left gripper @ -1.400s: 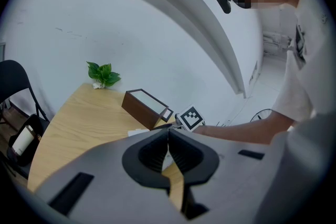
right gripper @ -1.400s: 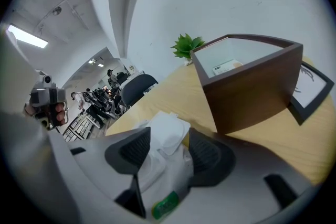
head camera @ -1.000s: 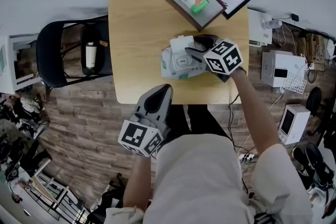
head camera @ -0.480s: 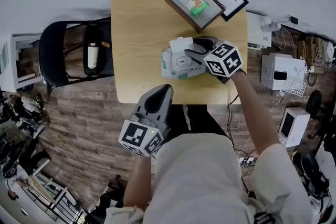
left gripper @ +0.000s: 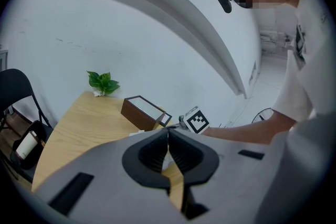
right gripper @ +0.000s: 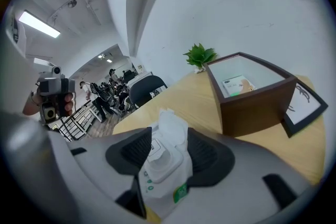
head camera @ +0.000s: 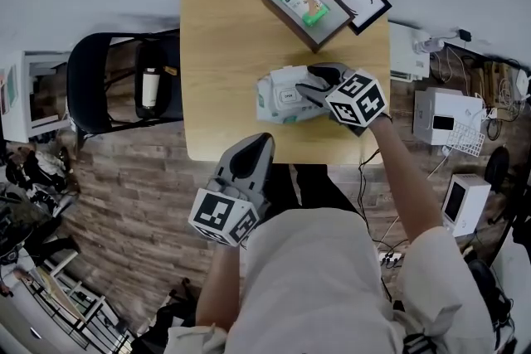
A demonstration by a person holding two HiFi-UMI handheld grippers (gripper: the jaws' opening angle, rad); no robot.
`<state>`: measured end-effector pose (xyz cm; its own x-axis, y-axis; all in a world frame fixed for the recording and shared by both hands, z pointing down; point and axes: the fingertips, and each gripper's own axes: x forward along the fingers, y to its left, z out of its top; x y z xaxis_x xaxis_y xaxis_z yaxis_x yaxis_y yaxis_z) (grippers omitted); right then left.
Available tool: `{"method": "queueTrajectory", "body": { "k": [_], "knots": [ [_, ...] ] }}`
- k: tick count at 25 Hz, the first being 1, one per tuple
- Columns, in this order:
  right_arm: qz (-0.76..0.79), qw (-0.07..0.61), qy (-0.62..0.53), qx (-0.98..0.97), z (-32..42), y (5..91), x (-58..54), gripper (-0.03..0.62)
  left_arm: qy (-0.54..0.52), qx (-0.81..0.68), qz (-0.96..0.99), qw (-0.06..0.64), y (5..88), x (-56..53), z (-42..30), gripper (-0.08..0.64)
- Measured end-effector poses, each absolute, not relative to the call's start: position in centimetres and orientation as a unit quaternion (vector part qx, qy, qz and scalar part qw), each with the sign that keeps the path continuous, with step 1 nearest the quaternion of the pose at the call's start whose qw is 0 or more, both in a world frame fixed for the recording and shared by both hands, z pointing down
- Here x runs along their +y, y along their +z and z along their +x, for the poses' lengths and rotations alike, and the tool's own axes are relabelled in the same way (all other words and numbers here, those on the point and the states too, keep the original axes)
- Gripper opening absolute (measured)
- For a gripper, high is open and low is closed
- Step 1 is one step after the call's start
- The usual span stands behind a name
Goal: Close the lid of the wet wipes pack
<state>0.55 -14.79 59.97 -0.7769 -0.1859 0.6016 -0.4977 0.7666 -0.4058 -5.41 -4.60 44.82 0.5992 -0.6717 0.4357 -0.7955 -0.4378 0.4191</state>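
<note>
Over the wet wipes pack (head camera: 274, 99): right gripper (head camera: 305, 85), jaws wide, straddling it.
Lid (right gripper: 169, 126): raised.
Short of the pack: left gripper (head camera: 259, 147), jaws pressed together, empty.

Right gripper (right gripper: 169, 148): jaws stand apart, one on each side of the wet wipes pack (right gripper: 160, 181), which lies lengthwise between them on the wooden table (right gripper: 184, 94). The pack's white lid (right gripper: 170, 124) is raised at the far end of the jaws. Beyond the right jaw stands a brown box frame (right gripper: 252, 105), with a black frame (right gripper: 305, 105) just beside it. A plant (right gripper: 199, 55) sits far ahead, and a chair (right gripper: 147, 86) lies beyond the left jaw.
</note>
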Motion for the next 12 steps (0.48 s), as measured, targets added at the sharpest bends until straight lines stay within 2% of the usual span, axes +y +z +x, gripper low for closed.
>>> {"method": "queueTrajectory", "body": {
  "k": [12],
  "knots": [
    [0.169,0.288,0.277,-0.901,0.7,59.7,-12.6,0.212,0.101,-0.438,0.845,0.29,43.8,-4.1,-5.2,0.008]
  ]
}}
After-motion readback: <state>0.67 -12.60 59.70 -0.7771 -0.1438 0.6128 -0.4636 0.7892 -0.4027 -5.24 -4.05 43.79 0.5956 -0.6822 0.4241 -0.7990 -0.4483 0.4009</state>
